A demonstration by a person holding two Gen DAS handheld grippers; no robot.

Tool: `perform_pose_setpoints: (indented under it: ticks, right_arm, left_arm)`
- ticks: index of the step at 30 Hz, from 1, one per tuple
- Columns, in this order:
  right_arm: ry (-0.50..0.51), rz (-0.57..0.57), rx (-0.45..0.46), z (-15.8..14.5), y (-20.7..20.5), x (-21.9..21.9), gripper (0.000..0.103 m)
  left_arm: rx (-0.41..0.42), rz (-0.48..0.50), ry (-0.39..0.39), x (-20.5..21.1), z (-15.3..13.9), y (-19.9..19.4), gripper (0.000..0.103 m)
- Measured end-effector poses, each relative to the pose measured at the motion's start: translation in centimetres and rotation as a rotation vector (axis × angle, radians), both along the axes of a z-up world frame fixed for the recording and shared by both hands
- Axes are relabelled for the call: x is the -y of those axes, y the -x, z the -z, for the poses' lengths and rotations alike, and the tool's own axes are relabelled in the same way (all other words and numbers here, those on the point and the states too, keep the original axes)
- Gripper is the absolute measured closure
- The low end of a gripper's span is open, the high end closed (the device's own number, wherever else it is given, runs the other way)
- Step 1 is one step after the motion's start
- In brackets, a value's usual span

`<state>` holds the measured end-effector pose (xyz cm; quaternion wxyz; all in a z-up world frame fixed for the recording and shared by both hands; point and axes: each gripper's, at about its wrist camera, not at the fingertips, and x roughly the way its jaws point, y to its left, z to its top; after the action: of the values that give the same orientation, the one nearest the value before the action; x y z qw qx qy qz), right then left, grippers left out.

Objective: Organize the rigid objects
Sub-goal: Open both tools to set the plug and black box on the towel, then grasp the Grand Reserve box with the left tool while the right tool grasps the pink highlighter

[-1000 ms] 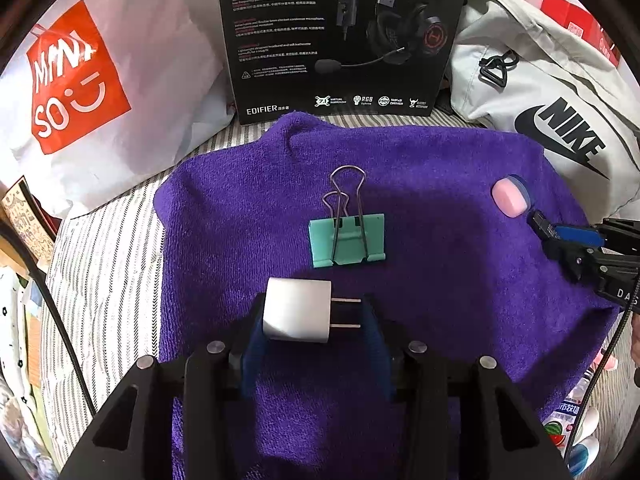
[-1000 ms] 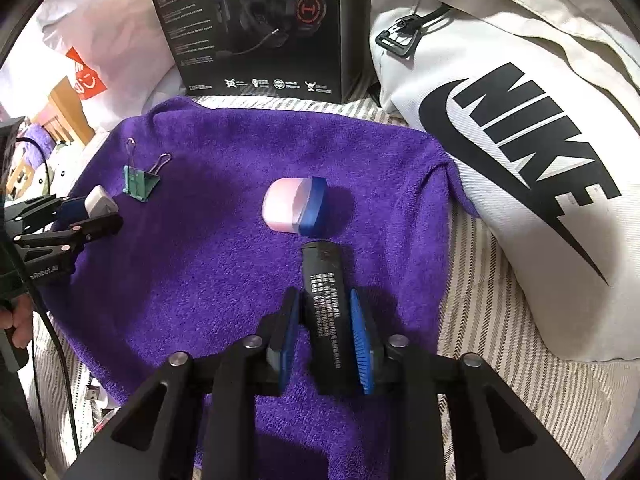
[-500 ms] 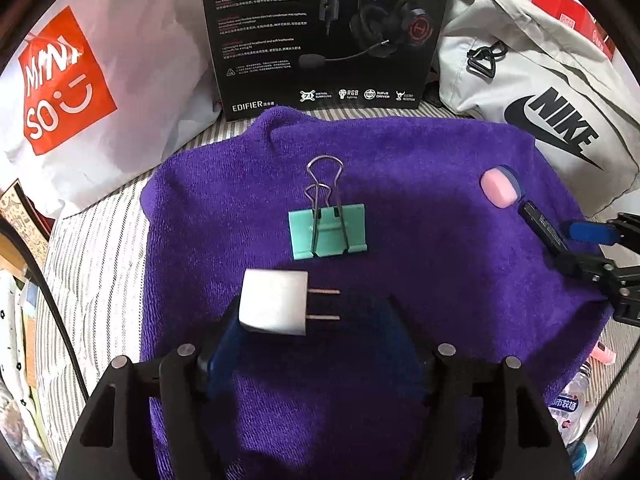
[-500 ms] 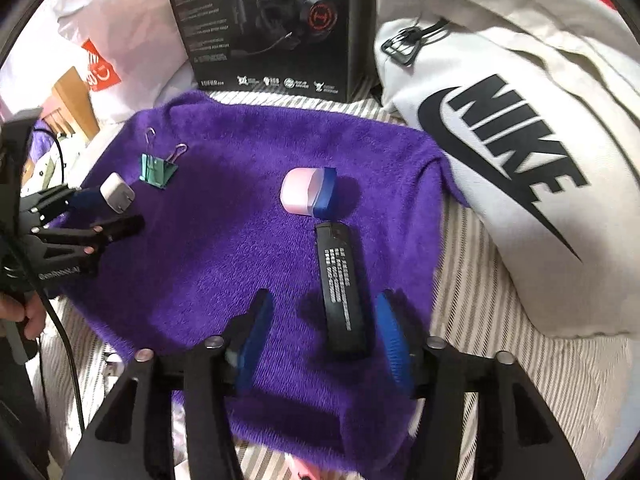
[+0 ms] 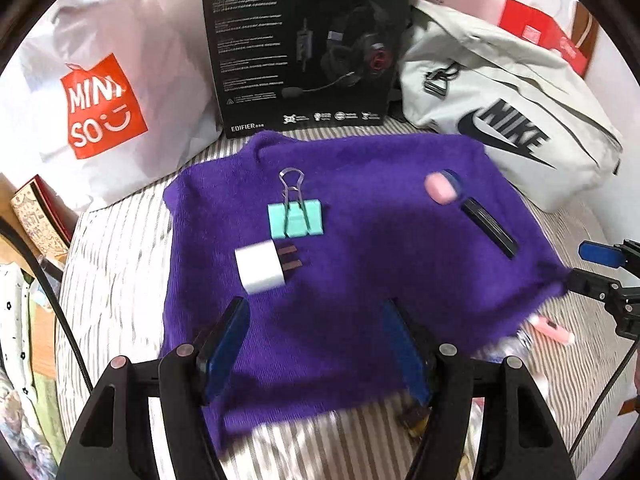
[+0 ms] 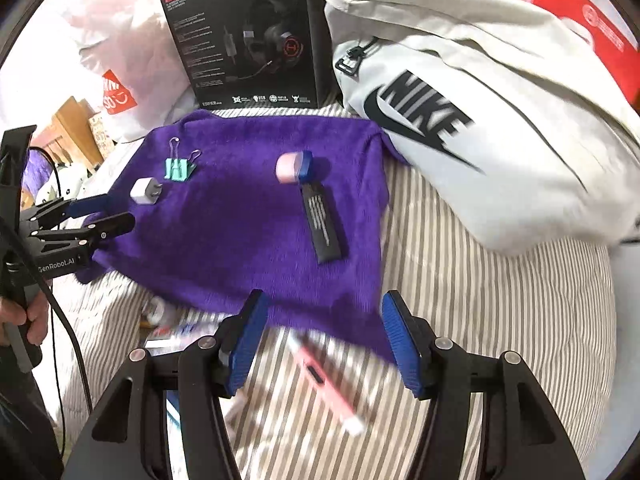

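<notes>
A purple towel (image 5: 360, 248) (image 6: 248, 216) lies on striped bedding. On it rest a white plug charger (image 5: 261, 267) (image 6: 145, 191), a teal binder clip (image 5: 295, 219) (image 6: 177, 169), a pink and blue case (image 5: 440, 186) (image 6: 293, 167) and a black stick-shaped device (image 5: 489, 227) (image 6: 322, 223). My left gripper (image 5: 316, 344) (image 6: 105, 213) is open and empty, just behind the charger. My right gripper (image 6: 324, 340) (image 5: 588, 264) is open and empty over the towel's near edge, well back from the black device.
A black headset box (image 5: 304, 44) (image 6: 248, 40) stands behind the towel, with a white Miniso bag (image 5: 92, 92) to its left and a grey Nike bag (image 5: 508, 128) (image 6: 480, 120) to its right. A pink pen-like item (image 6: 324, 380) (image 5: 554, 328) and small clutter lie on the bedding below the towel.
Both grippers opened, let go of the charger and the black device, and pulled back toward the towel's near edge. Both objects now lie free on the towel.
</notes>
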<state>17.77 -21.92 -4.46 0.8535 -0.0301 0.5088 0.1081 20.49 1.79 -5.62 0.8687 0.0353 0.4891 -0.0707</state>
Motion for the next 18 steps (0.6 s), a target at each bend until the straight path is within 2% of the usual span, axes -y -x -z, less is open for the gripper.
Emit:
perform_pose_setpoints:
  ticks: [8,14,18]
  right_arm:
    - [-0.055,0.068,-0.032,0.8,4.8,2.6,0.044]
    - [-0.108,0.122,-0.051,1.7,8.2,4.3,0.044]
    - [-0.083,0.134,-0.06,2.1,9.9,4.8,0.044]
  left_arm:
    - [-0.025,-0.004,0.012,1.1,0.5,5.5,0.036]
    - [-0.084,-0.012,0.014,2.8,3.1,7.9,0.036]
    - [-0.107,-0.03,0.01,4.1,4.5,8.6,0.036]
